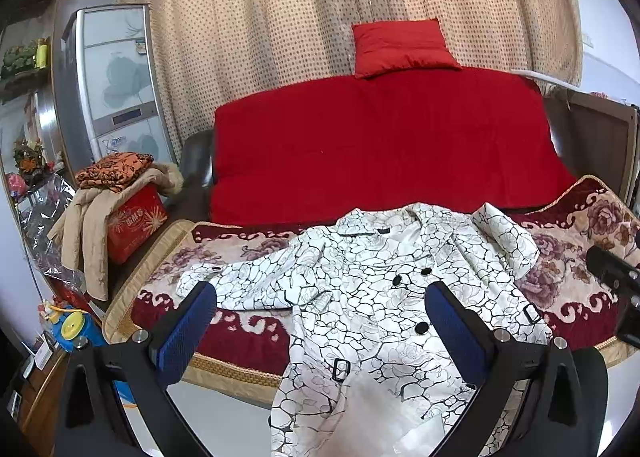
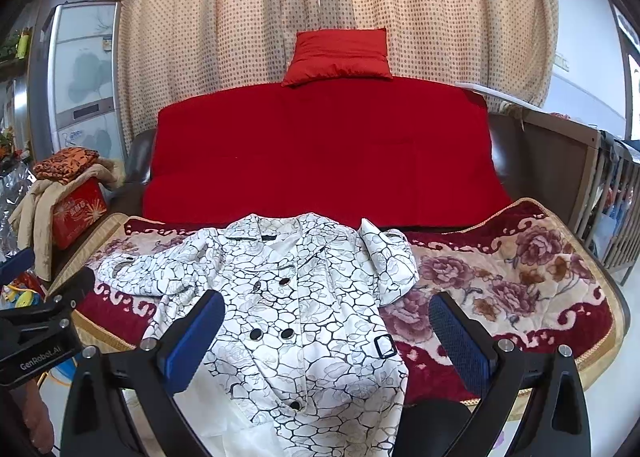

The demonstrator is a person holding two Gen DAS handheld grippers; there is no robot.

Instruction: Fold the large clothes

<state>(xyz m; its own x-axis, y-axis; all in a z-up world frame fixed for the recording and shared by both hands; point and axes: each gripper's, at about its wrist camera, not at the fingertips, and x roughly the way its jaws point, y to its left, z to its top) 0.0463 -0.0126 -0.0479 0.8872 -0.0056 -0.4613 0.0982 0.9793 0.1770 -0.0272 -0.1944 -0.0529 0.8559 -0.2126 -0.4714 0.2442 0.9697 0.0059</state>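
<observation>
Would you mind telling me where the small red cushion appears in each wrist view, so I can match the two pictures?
Left wrist view: the red cushion sits upper right of centre, atop the red sofa cover.
Right wrist view: the red cushion sits near top centre, slightly left on the cover.
Shared landmark: the dotted curtain behind it.

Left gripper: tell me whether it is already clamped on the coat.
No: the left gripper is open, its blue pads spread wide above the white patterned coat.
</observation>
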